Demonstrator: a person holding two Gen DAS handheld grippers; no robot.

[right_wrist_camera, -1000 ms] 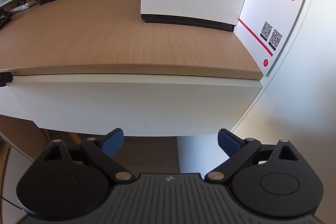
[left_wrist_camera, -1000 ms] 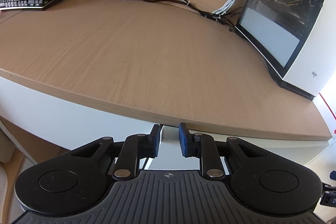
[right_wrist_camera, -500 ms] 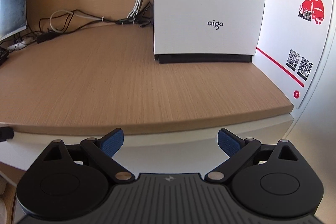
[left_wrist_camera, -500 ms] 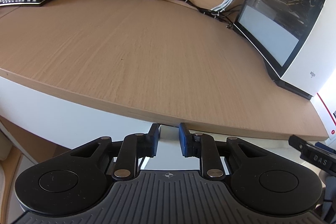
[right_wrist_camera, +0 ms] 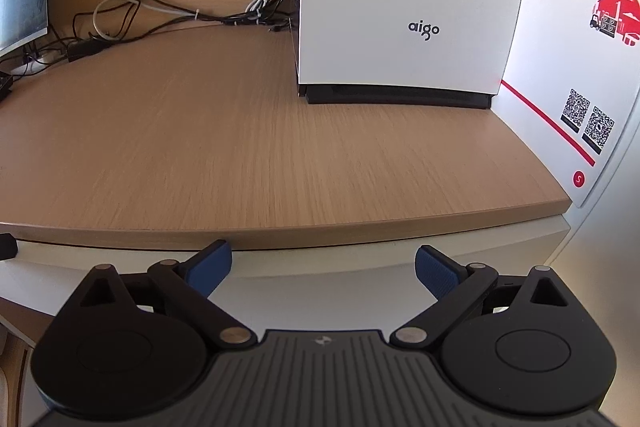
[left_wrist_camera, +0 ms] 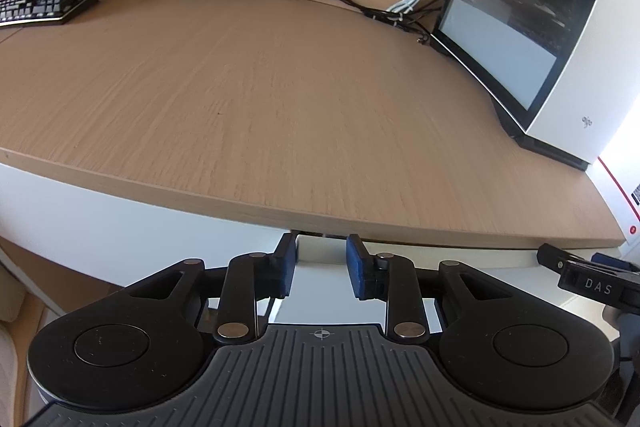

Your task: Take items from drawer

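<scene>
2 grippers at the front edge of a wooden desk, both facing the white drawer front under it.

The left gripper has its pads a narrow gap apart with only the white front showing between them; whether it grips anything there I cannot tell. The right gripper stands wide apart and empty. Only the left view shows the 1 keyboard and the PC case's glass side; only the right view shows the "aigo" logo and 2 QR codes on the white board. No drawer contents are visible.
</scene>
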